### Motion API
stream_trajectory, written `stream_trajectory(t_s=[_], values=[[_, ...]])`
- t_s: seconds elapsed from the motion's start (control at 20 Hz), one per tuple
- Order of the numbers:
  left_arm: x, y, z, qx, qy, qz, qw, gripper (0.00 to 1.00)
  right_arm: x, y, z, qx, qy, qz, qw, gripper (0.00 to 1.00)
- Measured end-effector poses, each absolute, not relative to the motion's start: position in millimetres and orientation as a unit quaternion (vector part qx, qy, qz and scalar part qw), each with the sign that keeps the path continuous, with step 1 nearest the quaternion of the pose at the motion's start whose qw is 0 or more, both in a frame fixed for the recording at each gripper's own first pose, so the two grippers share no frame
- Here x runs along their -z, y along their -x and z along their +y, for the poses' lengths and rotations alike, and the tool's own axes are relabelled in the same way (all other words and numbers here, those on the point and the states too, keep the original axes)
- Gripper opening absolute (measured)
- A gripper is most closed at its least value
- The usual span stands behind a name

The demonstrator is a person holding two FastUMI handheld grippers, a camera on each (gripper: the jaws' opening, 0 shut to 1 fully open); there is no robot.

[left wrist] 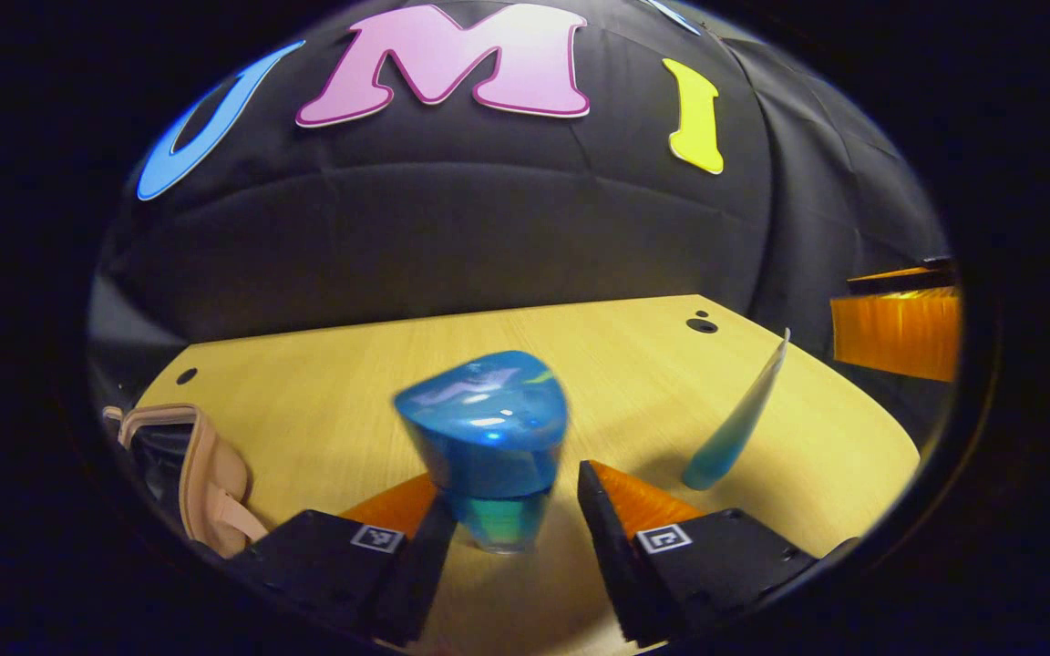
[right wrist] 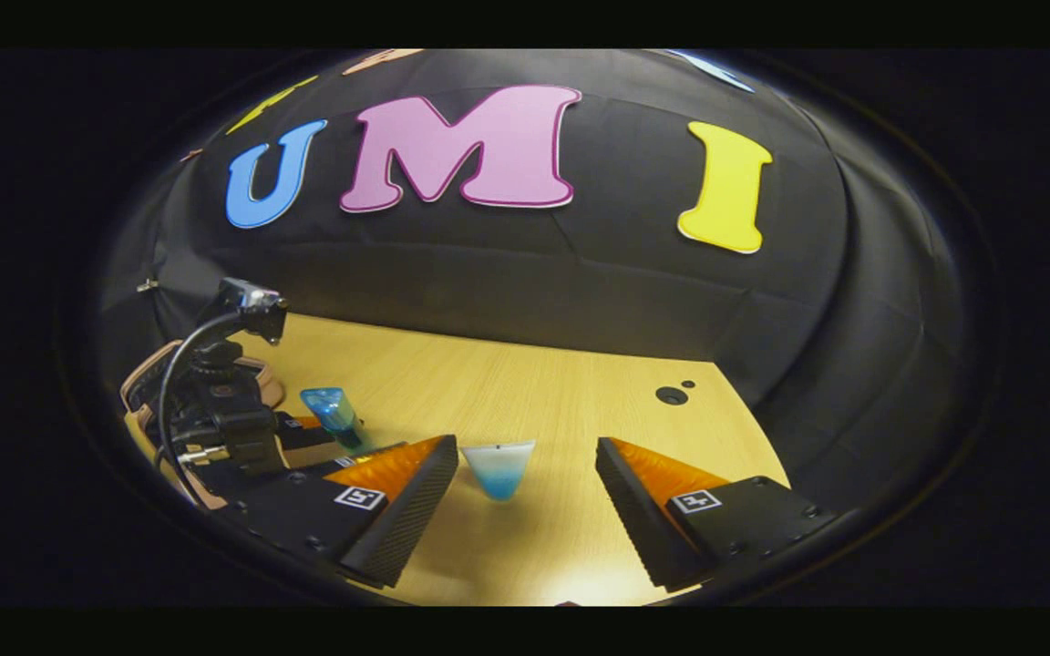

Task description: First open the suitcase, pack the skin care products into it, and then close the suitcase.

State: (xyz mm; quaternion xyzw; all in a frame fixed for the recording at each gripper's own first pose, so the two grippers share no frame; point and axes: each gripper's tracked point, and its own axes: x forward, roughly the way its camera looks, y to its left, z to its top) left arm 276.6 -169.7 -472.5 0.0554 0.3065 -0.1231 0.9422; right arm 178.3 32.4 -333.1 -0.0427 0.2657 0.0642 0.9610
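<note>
A blue bottle [left wrist: 488, 437] with a wide blue cap stands between the fingers of my left gripper [left wrist: 514, 497]. Its left finger [left wrist: 420, 560] lies against the bottle, while a small gap shows at the right finger [left wrist: 612, 538], so the jaws are open around it. A blue-and-white tube [left wrist: 735, 428] stands on its cap to the right. That tube [right wrist: 498, 469] sits just ahead of my open right gripper [right wrist: 527, 446], between its fingers but untouched. A beige suitcase [left wrist: 211, 483] lies at the left with a dark inside showing.
All of this rests on a light wooden table [left wrist: 598, 364] with a cable hole [left wrist: 701, 323] near its far edge. In the right gripper view the left gripper and its cabled camera mount [right wrist: 224, 401] stand in front of the suitcase rim [right wrist: 138, 383].
</note>
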Motion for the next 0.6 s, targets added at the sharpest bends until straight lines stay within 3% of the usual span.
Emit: stream_trajectory(t_s=[0.05,0.3,0.6], values=[[483.8,-284.3,-170.3,0.122,-0.051,0.308,0.942,0.52,335.5,-179.3,32.3,-0.061,0.043,0.265,0.961,0.97],[478.5,-273.6,-167.5,0.125,-0.043,0.329,0.935,0.45,361.1,-178.7,39.3,-0.06,0.032,0.282,0.957,0.97],[428.1,-272.9,-159.5,0.123,-0.027,0.301,0.945,0.42,397.6,-180.1,52.8,-0.061,0.012,0.309,0.949,0.97]])
